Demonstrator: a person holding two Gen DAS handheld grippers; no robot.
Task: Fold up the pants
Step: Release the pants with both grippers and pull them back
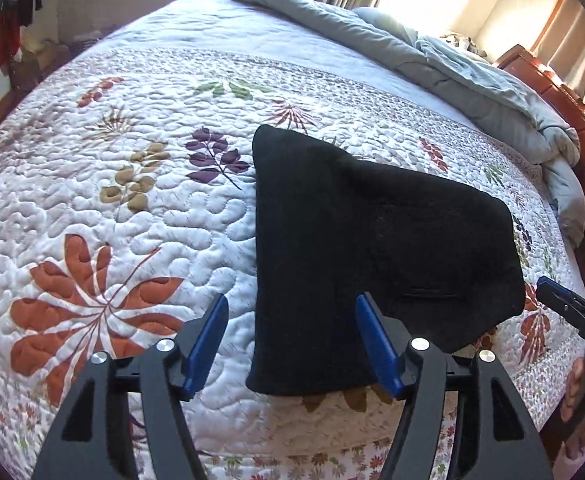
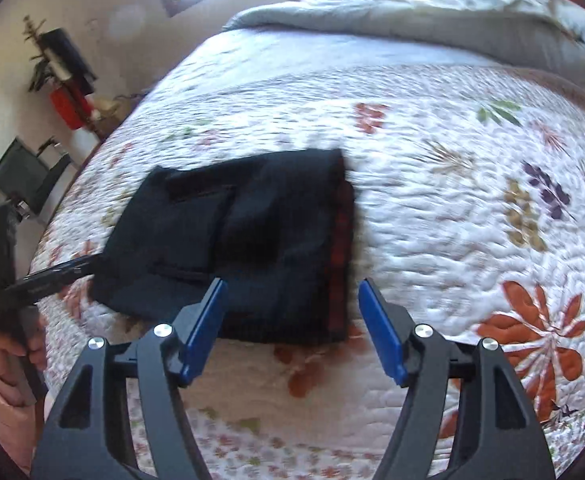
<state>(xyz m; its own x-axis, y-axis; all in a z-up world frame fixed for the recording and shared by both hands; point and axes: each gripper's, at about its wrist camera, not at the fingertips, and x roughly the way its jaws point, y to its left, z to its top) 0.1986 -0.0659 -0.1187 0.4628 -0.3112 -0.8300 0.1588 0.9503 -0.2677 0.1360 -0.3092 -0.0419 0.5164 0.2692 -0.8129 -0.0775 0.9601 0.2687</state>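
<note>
Folded black pants [image 1: 372,232] on floral quilt [image 1: 132,208]; both hand-held grippers, left [image 1: 292,316] and right [image 2: 292,300], released, empty

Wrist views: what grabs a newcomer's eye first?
The black pants, folded into a compact bundle, lie dark against the white floral quilt near the bed's front edge. Both the left gripper and the right gripper hang over them, jaws open and empty. A rumpled grey duvet is heaped at the far end.
</note>
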